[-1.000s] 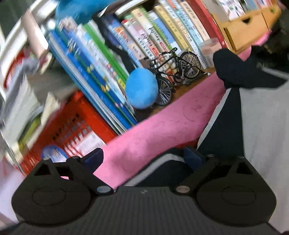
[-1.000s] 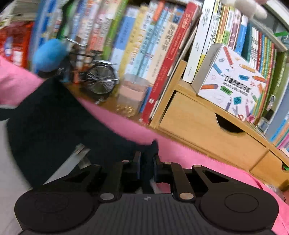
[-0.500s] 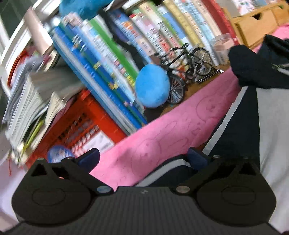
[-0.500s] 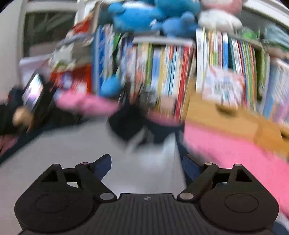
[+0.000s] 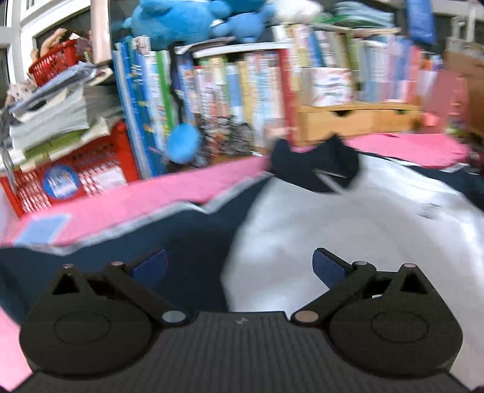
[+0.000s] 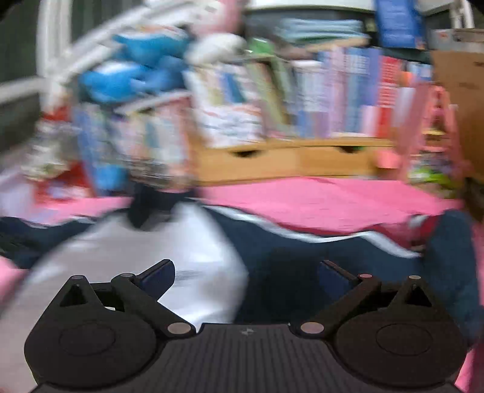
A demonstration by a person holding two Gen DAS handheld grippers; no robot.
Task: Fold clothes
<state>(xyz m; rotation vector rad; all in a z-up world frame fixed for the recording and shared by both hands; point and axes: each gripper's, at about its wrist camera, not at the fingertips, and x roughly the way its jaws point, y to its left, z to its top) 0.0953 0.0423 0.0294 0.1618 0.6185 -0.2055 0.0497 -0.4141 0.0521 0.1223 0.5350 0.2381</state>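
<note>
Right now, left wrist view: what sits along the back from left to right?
Red plastic crate → round blue plush ball → navy collar of the white-and-navy jacket → light wooden drawer box.

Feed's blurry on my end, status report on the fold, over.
Left claw open, empty. Right claw opening, nothing between its fingers. Navy-and-white zip-collar jacket lies spread on the pink cloth, unfolded. Nothing on top of it.

A crowded bookshelf (image 5: 242, 90) fills the wall ahead of me, books upright in a long row; blue plush toys (image 5: 181, 21) sit on top; a wooden drawer unit (image 5: 357, 121) stands beneath; a red crate (image 5: 75, 178) sits at the left; a pink cloth (image 6: 317, 202) covers the surface below.
</note>
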